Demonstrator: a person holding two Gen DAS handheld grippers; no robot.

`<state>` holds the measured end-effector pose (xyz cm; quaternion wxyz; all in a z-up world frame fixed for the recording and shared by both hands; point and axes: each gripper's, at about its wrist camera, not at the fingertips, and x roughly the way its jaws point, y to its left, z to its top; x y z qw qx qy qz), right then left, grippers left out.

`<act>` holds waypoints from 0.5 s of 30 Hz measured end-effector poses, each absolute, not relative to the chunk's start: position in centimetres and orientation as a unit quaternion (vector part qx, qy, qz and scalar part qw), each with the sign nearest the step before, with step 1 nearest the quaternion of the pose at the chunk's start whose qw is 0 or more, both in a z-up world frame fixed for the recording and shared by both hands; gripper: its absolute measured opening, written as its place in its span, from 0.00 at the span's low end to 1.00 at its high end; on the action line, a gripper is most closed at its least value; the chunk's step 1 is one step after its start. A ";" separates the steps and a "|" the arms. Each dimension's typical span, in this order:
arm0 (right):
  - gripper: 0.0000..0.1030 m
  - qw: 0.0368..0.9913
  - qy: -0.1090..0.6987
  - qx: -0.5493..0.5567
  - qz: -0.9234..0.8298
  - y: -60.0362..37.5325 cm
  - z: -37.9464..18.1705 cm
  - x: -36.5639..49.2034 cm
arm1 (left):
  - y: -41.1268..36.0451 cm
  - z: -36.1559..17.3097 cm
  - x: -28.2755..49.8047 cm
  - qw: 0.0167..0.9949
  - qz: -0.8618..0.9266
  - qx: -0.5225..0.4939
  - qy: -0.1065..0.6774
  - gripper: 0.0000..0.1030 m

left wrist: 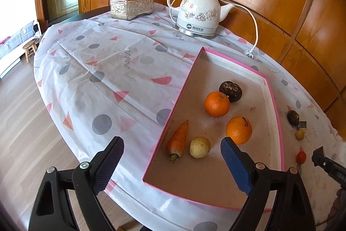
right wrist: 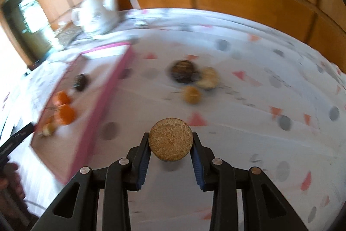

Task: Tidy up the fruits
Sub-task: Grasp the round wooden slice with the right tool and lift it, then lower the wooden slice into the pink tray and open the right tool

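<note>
Presently, right tongs (right wrist: 170, 145) grip a round brown fruit (right wrist: 170, 140); left tongs (left wrist: 172, 160) gape wide, empty, tray (left wrist: 279, 118) at twelve o'clock

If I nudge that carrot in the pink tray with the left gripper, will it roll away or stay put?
The carrot tapers to a point, so it would likely pivot in an arc rather than roll straight. It looks stiff and should slide whole. The round yellowish fruit close beside it would probably roll if bumped. The pink tray wall should stop both.

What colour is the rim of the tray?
Pink, on the tray; clearest in the left wrist view.
</note>
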<state>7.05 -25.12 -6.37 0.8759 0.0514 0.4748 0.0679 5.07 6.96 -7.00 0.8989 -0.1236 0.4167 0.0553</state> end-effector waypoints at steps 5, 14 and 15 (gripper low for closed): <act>0.34 0.877 0.460 0.025 0.136 -19.9 -5.1 6.4 | 7.3 -6.8 4.9 0.900 0.059 -0.130 0.412 0.89; 0.34 0.861 0.463 -0.040 0.209 -11.4 -5.7 5.8 | 7.9 -6.9 4.7 0.898 0.063 -0.139 0.413 0.89; 0.34 0.858 0.466 -0.045 0.212 -11.1 -6.0 5.6 | 8.0 -6.9 4.7 0.898 0.063 -0.139 0.413 0.89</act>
